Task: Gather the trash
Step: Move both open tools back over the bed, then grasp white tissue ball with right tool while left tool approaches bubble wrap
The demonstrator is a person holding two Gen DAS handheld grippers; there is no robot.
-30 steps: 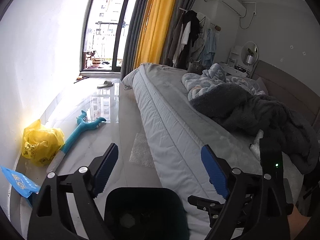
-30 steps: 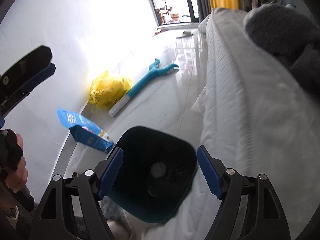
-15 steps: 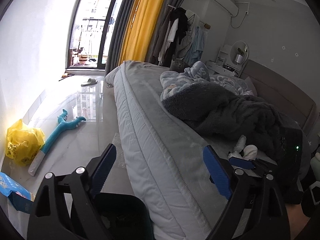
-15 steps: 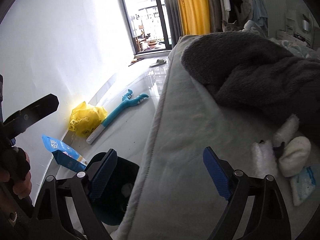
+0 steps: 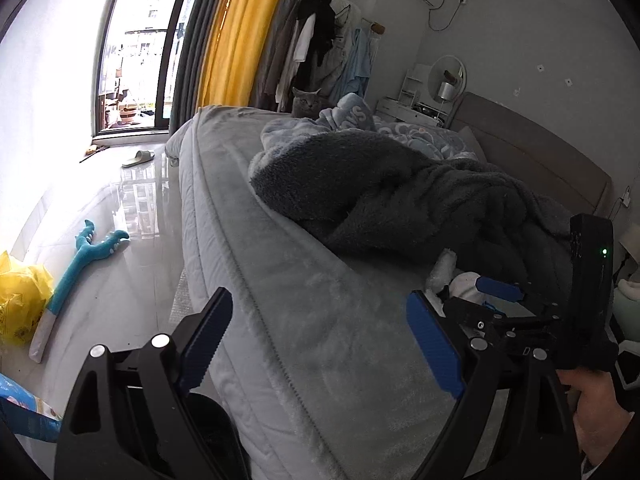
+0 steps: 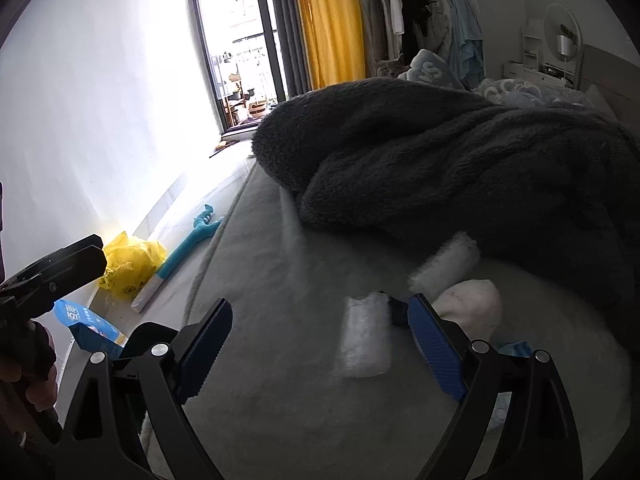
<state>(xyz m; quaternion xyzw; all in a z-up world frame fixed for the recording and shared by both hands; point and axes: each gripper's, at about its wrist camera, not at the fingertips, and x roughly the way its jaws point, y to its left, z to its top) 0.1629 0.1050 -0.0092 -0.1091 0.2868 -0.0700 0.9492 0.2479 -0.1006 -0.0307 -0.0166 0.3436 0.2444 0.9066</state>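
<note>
My right gripper (image 6: 320,344) is open and empty, low over the grey bed (image 6: 280,400). Just ahead of it lie a clear plastic wrapper (image 6: 366,336), a white fluffy roll (image 6: 446,260), a crumpled white wad (image 6: 470,306) and a blue-white packet (image 6: 516,350). My left gripper (image 5: 320,340) is open and empty above the bed's edge (image 5: 256,320). The right gripper also shows in the left wrist view (image 5: 496,292), beside the white trash (image 5: 442,268). The dark trash bin (image 6: 148,332) stands on the floor by the bed, mostly hidden behind my fingers.
A dark fleece blanket (image 6: 460,160) is heaped on the bed behind the trash. A grey cat (image 5: 306,101) sits at the far end. On the floor lie a yellow bag (image 5: 22,300), a teal toy (image 5: 80,264), a blue packet (image 6: 90,326) and a slipper (image 5: 138,157).
Both grippers have swung up and right, from above the bin to over the bed. The right gripper has closed in on the trash by the blanket. Both stayed open.
</note>
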